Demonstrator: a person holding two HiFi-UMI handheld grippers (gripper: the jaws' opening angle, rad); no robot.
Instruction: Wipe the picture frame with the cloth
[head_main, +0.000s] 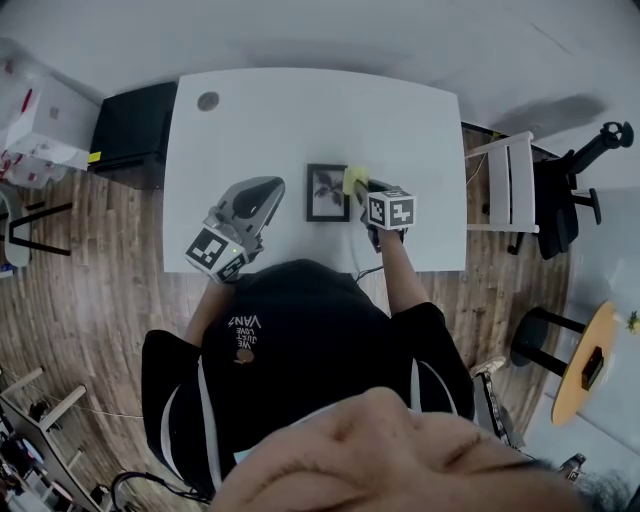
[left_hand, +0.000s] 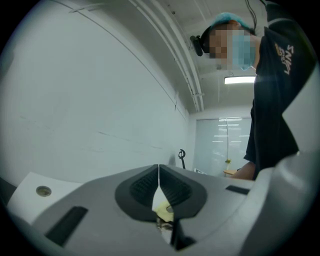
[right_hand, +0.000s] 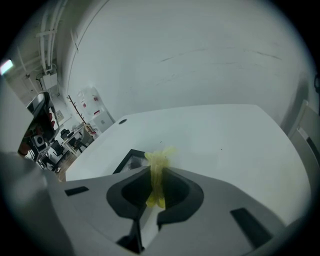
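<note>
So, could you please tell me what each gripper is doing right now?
The left gripper is closed, empty.
The right gripper is closed on the cloth.

Office-type room: white bench on wood-plank floor, black swivel chair, white chair, black cabinet, round side table, glass partition, ceiling strip light, distant desks.

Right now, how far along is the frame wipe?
Done: the cloth is picked up and clamped in the right gripper. In hand: the cloth sits at the picture frame's upper right corner in the head view; contact can't be confirmed. Left: the wipe across the frame; how much is already wiped can't be told. The left gripper is shut, empty and angled up off the table.
</note>
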